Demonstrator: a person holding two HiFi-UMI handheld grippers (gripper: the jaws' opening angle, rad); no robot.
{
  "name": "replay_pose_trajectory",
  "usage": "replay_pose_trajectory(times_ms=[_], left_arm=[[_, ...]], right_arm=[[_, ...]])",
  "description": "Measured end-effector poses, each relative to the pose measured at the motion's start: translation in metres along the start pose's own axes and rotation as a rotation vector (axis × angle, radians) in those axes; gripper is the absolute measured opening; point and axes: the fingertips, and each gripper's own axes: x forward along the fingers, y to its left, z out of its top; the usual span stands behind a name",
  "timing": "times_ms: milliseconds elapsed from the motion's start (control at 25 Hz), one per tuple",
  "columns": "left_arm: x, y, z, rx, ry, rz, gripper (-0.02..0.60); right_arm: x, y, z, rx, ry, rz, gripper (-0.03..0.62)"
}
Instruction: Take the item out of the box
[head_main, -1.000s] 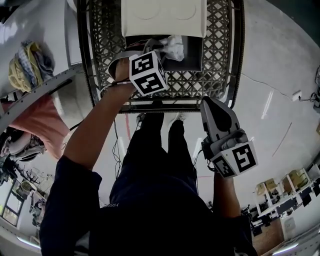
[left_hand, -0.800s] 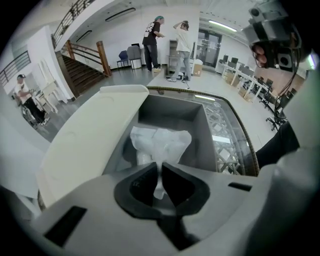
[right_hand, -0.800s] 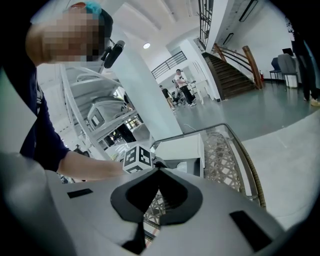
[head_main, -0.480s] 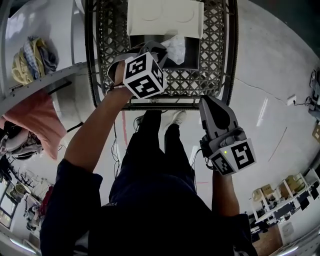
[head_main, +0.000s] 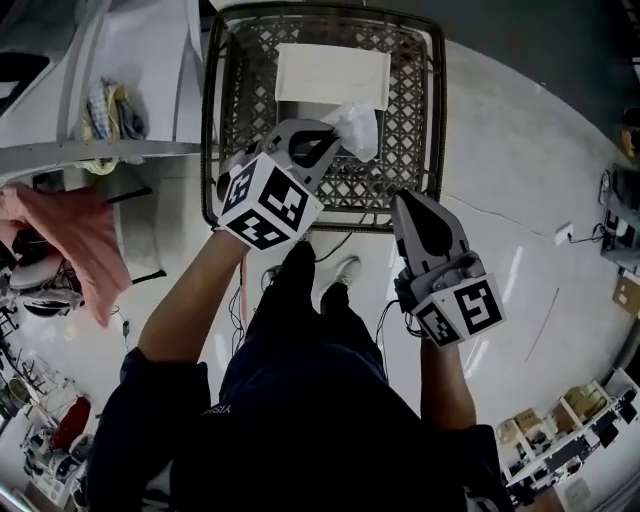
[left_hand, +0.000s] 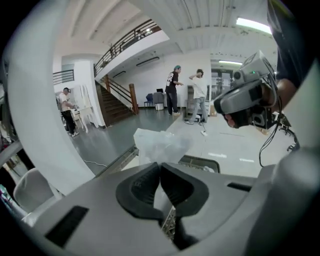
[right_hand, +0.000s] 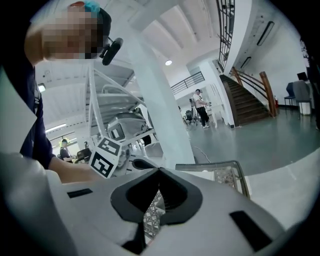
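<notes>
A black mesh basket (head_main: 222, 110) stands on the floor in front of me, with a flat white box (head_main: 332, 76) lying in it. My left gripper (head_main: 335, 140) hangs over the basket's near half, shut on a crumpled clear plastic bag (head_main: 357, 128). In the left gripper view the bag (left_hand: 159, 145) sticks up past the closed pads of my left gripper (left_hand: 160, 166). My right gripper (head_main: 415, 205) is shut and holds nothing, just outside the basket's near right corner. In the right gripper view, my right gripper (right_hand: 159, 171) has only the basket's rim (right_hand: 220, 166) beyond its tips.
A shelf at the left carries folded cloths (head_main: 112, 108), and a pink cloth (head_main: 62, 240) hangs below it. My legs and shoes (head_main: 345, 270) stand at the basket's near edge, among cables on the white floor. People (left_hand: 175, 90) stand far off near a staircase.
My left gripper has shut on the plastic bag and lifted it up out of the box, toward me. The right gripper has stayed by the basket's near edge.
</notes>
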Motion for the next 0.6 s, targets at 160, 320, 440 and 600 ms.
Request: replay_pose_trajectory(times_ms=[160, 320, 440, 600], left_arm=[[-0.041, -0.012, 0.033, -0.019, -0.083, 0.047, 0.014], [-0.076, -0.016, 0.057, -0.036, -0.161, 0.100, 0.014], [-0.099, -0.026, 0.070, -0.034, -0.192, 0.130, 0.014], [-0.123, -0.040, 0.088, -0.025, -0.235, 0.161, 0.014]], right_arm=[[-0.020, 0.021, 0.027, -0.050, -0.040, 0.024, 0.023], [-0.034, 0.038, 0.051, -0.106, -0.085, 0.050, 0.023], [-0.045, 0.049, 0.066, -0.130, -0.118, 0.066, 0.023], [-0.060, 0.066, 0.087, -0.170, -0.169, 0.089, 0.023]])
